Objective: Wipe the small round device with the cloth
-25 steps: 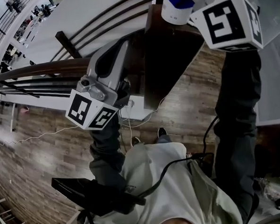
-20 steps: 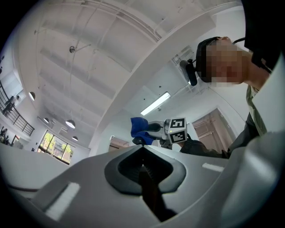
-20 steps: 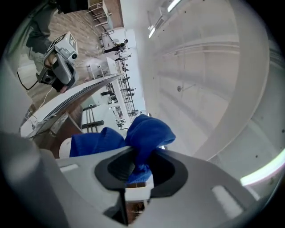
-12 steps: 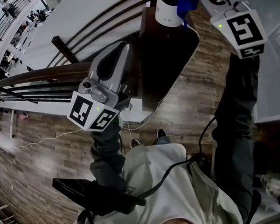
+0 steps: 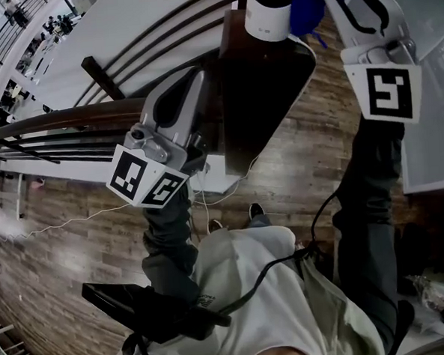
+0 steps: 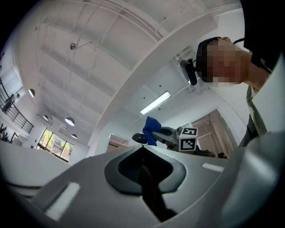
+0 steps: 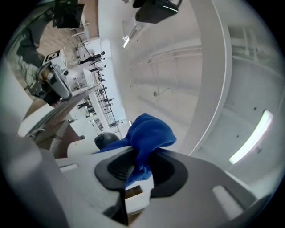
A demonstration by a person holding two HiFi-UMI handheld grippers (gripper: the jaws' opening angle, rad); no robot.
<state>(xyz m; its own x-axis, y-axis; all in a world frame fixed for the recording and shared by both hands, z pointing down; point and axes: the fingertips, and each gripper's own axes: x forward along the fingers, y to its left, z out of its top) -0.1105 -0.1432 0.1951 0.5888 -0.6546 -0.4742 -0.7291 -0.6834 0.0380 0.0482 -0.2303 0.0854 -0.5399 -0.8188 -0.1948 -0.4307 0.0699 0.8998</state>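
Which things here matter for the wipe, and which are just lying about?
For the job:
blue cloth, clamped in the right gripper
small round device, on the dark table

Not in use:
white cable on the floor
left gripper, shut and empty

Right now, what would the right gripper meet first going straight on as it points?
Likely the small round device: the right gripper, shut on the blue cloth, points toward its dark top. It sits slightly left of line, so it might miss.
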